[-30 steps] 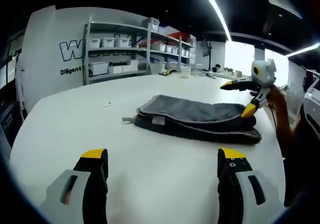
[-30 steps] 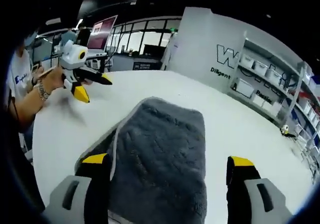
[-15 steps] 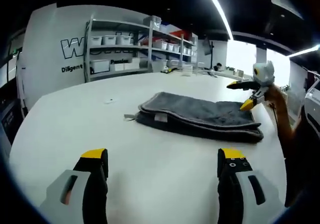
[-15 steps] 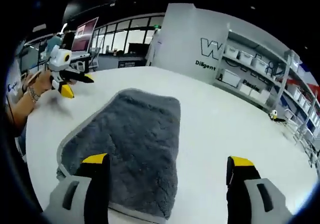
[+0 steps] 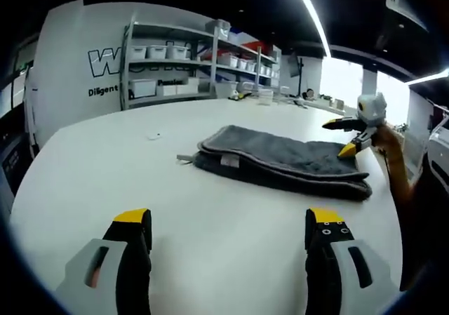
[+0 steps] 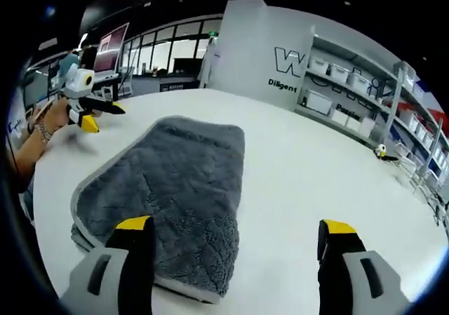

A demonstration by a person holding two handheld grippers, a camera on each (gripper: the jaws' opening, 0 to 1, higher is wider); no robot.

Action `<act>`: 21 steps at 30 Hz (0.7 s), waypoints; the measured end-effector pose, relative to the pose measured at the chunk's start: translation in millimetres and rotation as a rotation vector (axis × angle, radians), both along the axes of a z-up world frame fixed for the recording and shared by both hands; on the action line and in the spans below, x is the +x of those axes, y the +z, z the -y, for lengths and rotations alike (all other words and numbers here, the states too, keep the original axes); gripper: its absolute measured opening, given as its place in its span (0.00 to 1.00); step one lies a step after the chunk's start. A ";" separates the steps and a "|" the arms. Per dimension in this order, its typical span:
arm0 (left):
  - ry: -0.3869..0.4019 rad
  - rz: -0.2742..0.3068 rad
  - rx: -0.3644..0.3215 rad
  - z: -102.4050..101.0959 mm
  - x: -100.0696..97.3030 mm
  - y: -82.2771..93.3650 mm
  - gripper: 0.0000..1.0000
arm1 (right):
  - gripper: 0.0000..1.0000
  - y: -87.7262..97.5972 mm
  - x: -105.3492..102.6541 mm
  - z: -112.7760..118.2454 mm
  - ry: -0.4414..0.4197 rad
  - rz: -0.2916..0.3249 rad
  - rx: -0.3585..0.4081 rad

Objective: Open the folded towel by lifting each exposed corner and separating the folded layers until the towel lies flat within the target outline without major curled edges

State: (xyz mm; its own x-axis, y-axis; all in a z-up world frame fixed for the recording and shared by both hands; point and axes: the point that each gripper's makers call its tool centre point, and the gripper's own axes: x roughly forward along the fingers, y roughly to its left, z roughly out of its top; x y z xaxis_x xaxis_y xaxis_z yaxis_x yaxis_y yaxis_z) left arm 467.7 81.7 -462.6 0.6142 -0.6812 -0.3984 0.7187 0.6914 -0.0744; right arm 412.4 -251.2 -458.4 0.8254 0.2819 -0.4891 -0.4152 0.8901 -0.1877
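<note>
Folded grey towel (image 5: 280,164) lies on white table (image 5: 105,168); left gripper (image 5: 228,224) and right gripper (image 6: 235,232) both jaws apart, holding nothing.

Bare white bench (image 5: 91,168) lies open between the left gripper (image 5: 228,234) and the folded towel (image 5: 280,164); bare bench also runs right of the towel (image 6: 168,189) in the right gripper view; shelving (image 5: 182,66) stands well beyond the bench's far edge.
</note>
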 end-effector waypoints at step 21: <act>-0.015 0.007 -0.020 2.1 -1.6 6.1 0.89 | 0.41 6.1 -74.1 -67.1 0.426 0.022 -0.147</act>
State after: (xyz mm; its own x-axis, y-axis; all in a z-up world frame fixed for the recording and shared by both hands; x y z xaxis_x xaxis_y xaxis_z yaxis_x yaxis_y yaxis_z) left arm 466.1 79.6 -456.6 0.6066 -0.6981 -0.3803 0.7292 0.6792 -0.0835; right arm 338.3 -184.1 -452.3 0.6614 0.5275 -0.5332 -0.7333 0.6040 -0.3121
